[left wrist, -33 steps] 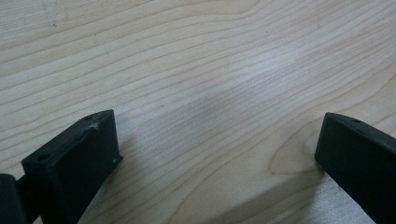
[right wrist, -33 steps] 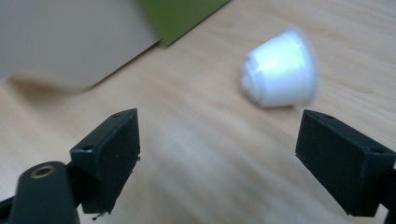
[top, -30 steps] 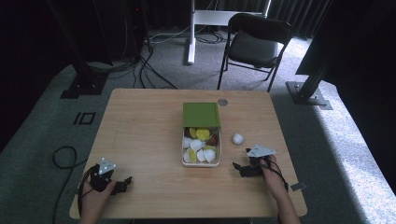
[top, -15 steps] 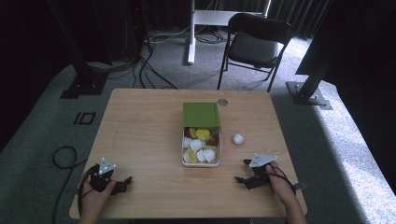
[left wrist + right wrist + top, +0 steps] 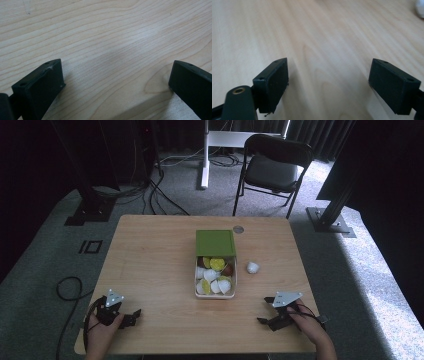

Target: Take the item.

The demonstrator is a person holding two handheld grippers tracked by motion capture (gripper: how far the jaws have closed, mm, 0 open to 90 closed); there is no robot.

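Pale wood of the desk (image 5: 150,270) carries both tools at its near edge, the left tool (image 5: 131,318) and right tool (image 5: 266,310) each spread wide and empty. Between them and farther back sits a white box (image 5: 215,294) heaped with pieces, its green lid (image 5: 215,242) slid back, a loose white lump (image 5: 252,267) just beside it. A careless reach could knock that lump rolling, or catch the box rim and spill it; a chair (image 5: 272,167) stands beyond.

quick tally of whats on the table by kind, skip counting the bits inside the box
boxes: 1, the white box with its green lid
loose white pieces: 1
grippers: 2, left gripper, right gripper
total: 4
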